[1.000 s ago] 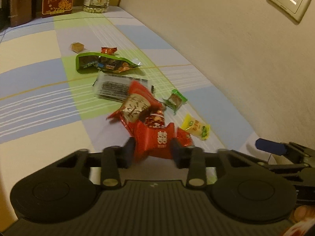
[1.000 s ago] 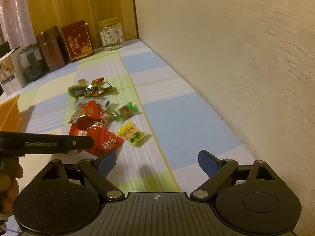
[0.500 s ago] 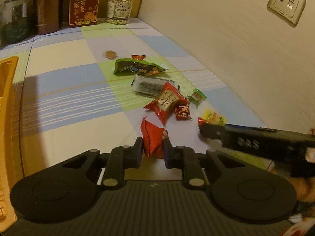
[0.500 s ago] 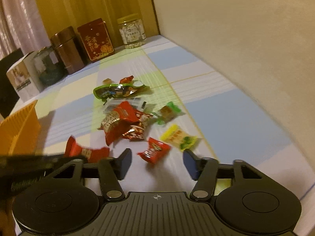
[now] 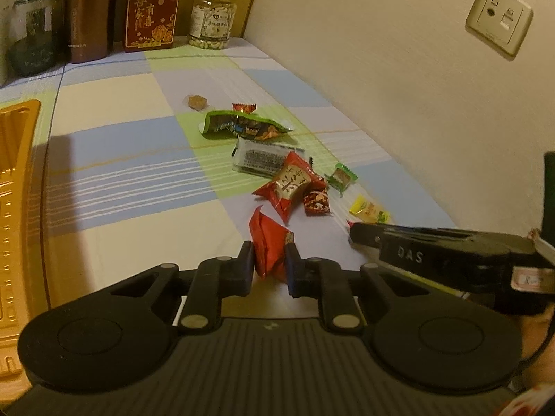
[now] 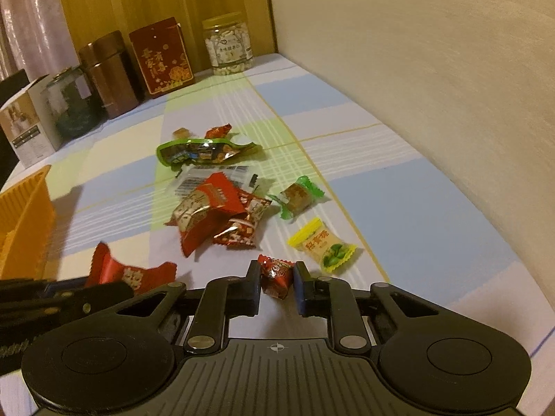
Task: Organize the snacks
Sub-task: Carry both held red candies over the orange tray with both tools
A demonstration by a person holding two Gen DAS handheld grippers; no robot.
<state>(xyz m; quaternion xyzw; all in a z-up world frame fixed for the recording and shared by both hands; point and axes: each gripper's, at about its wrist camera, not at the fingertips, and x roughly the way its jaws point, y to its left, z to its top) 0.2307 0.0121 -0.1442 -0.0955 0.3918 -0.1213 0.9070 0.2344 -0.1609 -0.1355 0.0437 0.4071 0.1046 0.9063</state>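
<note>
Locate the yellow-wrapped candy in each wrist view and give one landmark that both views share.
Left wrist view: the yellow-wrapped candy lies right of centre on the cloth, just beyond the right tool's arm.
Right wrist view: the yellow-wrapped candy lies right of centre, just beyond the right tool.
Shared landmark: the clear nut jar at the far end, by the wall corner.

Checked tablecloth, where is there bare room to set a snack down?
Free: the broad cloth between the orange ribbed tray and the snack pile, and the blue strip along the wall. Crowded: around the large red-and-gold packet.
</note>
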